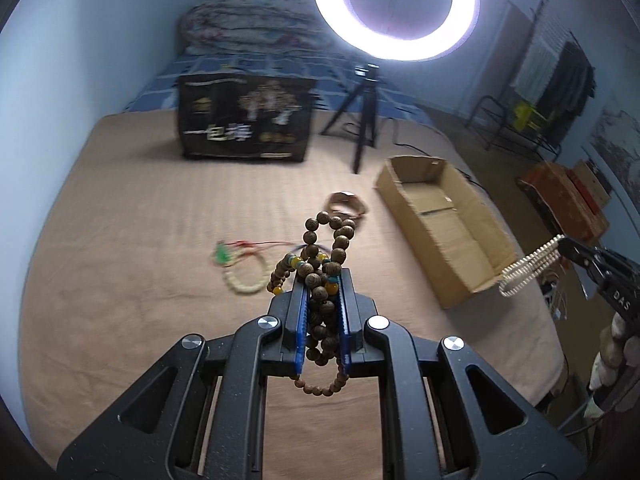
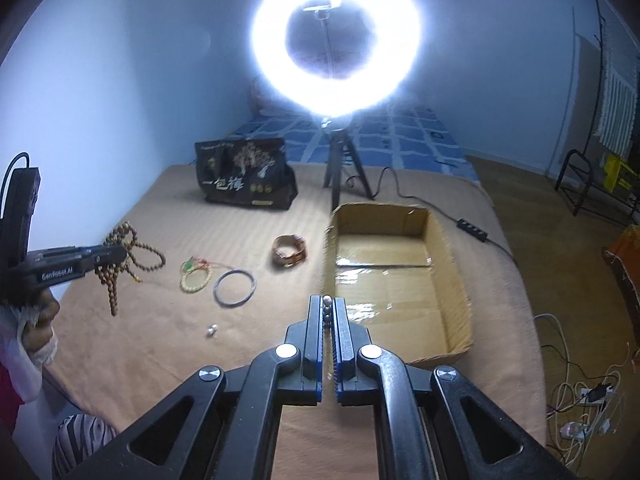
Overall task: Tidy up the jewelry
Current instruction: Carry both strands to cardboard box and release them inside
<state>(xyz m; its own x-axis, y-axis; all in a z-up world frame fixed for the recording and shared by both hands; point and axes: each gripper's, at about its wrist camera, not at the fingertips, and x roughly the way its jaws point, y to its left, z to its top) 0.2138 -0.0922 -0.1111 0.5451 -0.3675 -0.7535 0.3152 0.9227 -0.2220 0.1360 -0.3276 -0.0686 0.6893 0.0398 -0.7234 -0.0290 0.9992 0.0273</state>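
Beads [image 1: 324,276] are your load on the left: the left gripper [image 1: 323,280] is clenched on a long string of brown wooden beads, bunched between the blue pads, with loops spilling above the tips and 1 loop hanging below. It hangs over the beige bedcover [image 1: 120,240], clear of it. Expect the string to be light, limp and prone to swing, so the slack could snag on the box [image 2: 448,248] wall. The bunch looks secure; hold it as it is.

Your right gripper [image 2: 328,306] is clamped tight on a pale flat-link bracelet [image 1: 528,266], pinched at 1 end, and the rest juts out from the tips. From its own camera only a few small round grey beads show between the pads. It sits just at the near edge of the open cardboard box, which looks empty. That piece seems jointed but stiffer than the beads, and probably slick, so a grip at 1 end is thin.

On the bedcover lie a cream bracelet [image 2: 194,280] with a green charm, a dark bangle [image 2: 235,288], a brown strap [image 2: 290,251] and a tiny silver piece [image 2: 211,330]. Take the bangle across its rim; the silver piece will be fiddly.
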